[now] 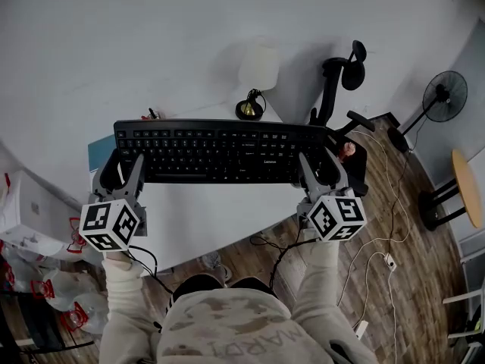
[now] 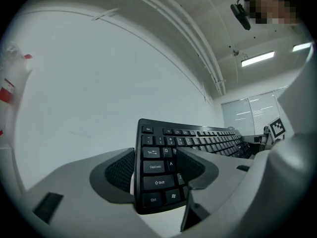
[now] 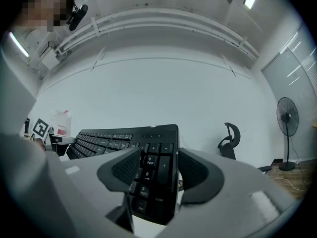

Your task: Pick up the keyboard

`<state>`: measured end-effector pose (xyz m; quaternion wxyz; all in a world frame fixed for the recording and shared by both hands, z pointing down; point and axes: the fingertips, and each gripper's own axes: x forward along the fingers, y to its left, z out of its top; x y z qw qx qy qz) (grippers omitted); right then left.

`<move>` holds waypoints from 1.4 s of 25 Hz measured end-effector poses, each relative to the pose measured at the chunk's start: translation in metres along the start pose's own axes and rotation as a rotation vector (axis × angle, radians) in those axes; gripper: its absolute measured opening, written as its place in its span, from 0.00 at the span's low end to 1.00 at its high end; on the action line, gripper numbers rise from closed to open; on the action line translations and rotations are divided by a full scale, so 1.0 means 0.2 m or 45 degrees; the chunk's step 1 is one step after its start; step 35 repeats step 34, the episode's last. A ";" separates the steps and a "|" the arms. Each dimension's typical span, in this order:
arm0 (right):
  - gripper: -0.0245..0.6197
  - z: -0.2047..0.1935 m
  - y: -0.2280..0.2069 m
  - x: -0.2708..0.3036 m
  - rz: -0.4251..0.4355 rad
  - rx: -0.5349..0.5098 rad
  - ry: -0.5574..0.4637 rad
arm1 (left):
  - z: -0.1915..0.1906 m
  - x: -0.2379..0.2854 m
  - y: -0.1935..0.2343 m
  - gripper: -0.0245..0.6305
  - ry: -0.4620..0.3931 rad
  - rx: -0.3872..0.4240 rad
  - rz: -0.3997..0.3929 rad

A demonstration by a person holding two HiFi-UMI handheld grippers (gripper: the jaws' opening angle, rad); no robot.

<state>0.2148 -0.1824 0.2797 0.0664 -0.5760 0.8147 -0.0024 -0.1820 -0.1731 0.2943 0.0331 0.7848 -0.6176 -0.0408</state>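
Head view is showing left gripper [image 1: 126,170] and right gripper [image 1: 318,171] clamping opposite keyboard [image 1: 220,150] ends, balancing its length.

- the keyboard [image 1: 220,152] is black and full-size, with a number pad at its right end and small white lettering on the keys.
- it is keys-up and roughly level, with its long side running left to right in the head view, over the near part of a white table [image 1: 220,218].
- its left short end, by the ctrl, shift and caps lock keys [image 2: 158,167], sits clamped in the left gripper [image 1: 123,167].
- its right short end, by the number pad [image 3: 151,175], sits clamped in the right gripper [image 1: 320,167].
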 end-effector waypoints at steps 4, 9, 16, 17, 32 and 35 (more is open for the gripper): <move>0.42 0.04 -0.02 -0.03 0.006 -0.004 -0.028 | 0.04 -0.02 -0.04 0.45 -0.037 0.014 -0.002; 0.42 0.06 -0.01 -0.03 0.015 -0.013 -0.046 | 0.07 -0.04 -0.04 0.45 -0.063 0.017 0.001; 0.42 0.09 -0.02 -0.05 0.021 -0.021 -0.065 | 0.08 -0.05 -0.07 0.45 -0.079 0.015 0.002; 0.42 0.09 -0.02 -0.05 0.021 -0.021 -0.067 | 0.08 -0.05 -0.07 0.45 -0.082 0.016 0.001; 0.42 0.09 -0.01 -0.07 0.005 -0.032 -0.082 | 0.08 -0.03 -0.06 0.45 -0.091 0.011 -0.023; 0.42 0.09 -0.01 -0.07 0.004 -0.032 -0.084 | 0.08 -0.03 -0.06 0.45 -0.092 0.012 -0.024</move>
